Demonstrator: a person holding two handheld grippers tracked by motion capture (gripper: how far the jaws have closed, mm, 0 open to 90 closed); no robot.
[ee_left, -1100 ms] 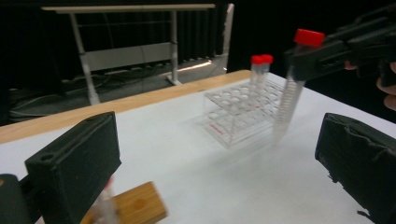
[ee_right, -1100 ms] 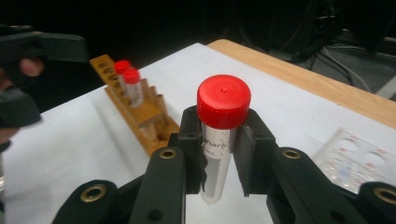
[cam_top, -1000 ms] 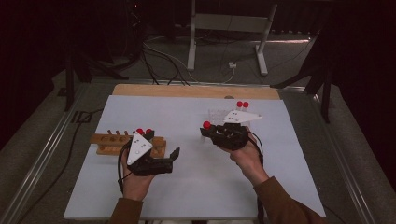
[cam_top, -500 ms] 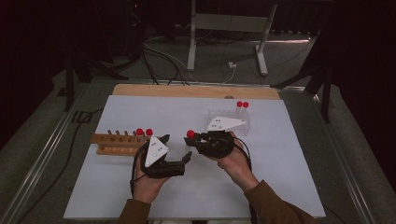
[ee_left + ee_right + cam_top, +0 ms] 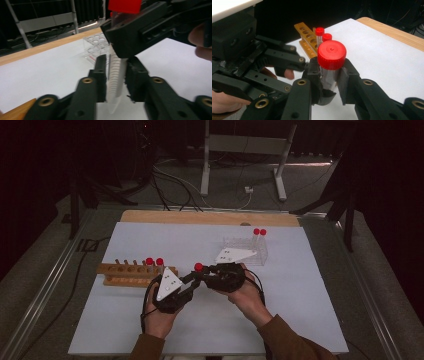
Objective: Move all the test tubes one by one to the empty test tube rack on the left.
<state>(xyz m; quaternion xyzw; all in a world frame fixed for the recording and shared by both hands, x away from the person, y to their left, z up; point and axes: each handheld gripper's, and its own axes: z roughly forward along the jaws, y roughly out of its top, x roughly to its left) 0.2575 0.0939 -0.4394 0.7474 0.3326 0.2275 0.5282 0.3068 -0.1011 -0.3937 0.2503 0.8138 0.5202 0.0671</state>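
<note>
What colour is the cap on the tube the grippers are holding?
Red; the cap shows best in the right gripper view.

Both grippers meet mid-table: right gripper (image 5: 200, 274) clamped, left gripper (image 5: 194, 281) with jaws apart just below it

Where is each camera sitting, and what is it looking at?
High view: above the table, looking down; both hands hold grippers.
Left gripper view: on the left gripper, facing the clear rack.
Right gripper view: on the right gripper, facing the wooden rack.
Shared: the red-capped tube, between both grippers' jaws.
</note>
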